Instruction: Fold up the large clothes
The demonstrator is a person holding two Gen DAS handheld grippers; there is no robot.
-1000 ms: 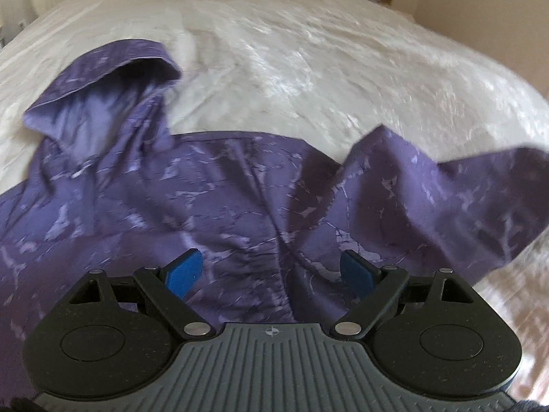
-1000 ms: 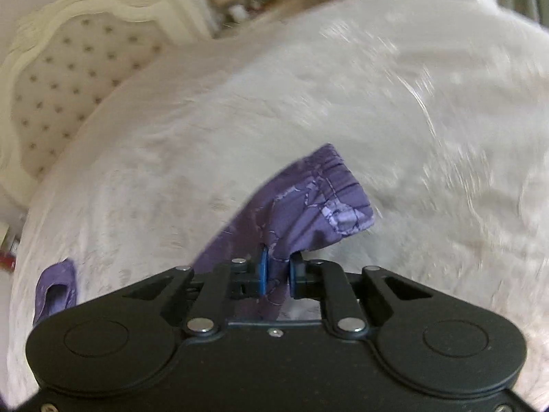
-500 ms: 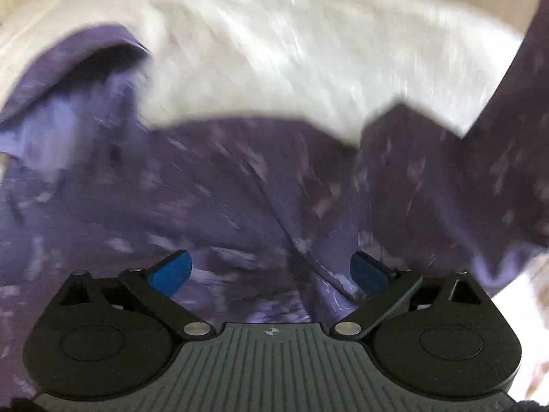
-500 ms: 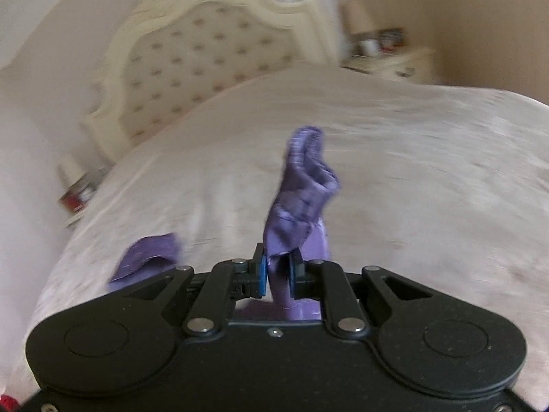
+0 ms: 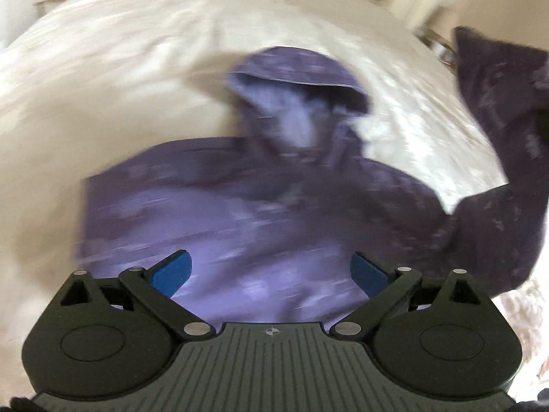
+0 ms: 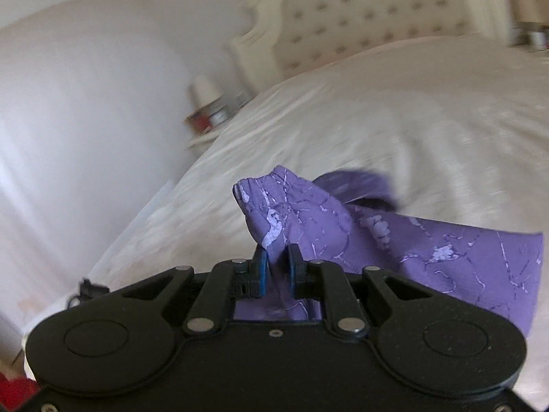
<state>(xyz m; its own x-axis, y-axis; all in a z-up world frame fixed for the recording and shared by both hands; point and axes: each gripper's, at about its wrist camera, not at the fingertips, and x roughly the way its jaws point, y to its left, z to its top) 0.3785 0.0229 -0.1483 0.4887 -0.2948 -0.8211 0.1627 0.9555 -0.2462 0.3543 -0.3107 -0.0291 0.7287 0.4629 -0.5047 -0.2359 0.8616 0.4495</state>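
A purple marbled hoodie lies on the white bed, its hood pointing away from me. The left wrist view is blurred. My left gripper is open and empty, just above the hoodie's body. The hoodie's right sleeve is lifted up at the right edge of that view. My right gripper is shut on that sleeve's cuff and holds it above the bed, with the hoodie's body lying to the right.
The white bedspread lies all around the hoodie. A tufted cream headboard stands at the far end. A bedside table with small jars stands left of the bed by a white wall.
My right gripper has carried the sleeve cuff up and over toward the hoodie's body. My left gripper has swung so the hood now sits in the centre, and stays open.
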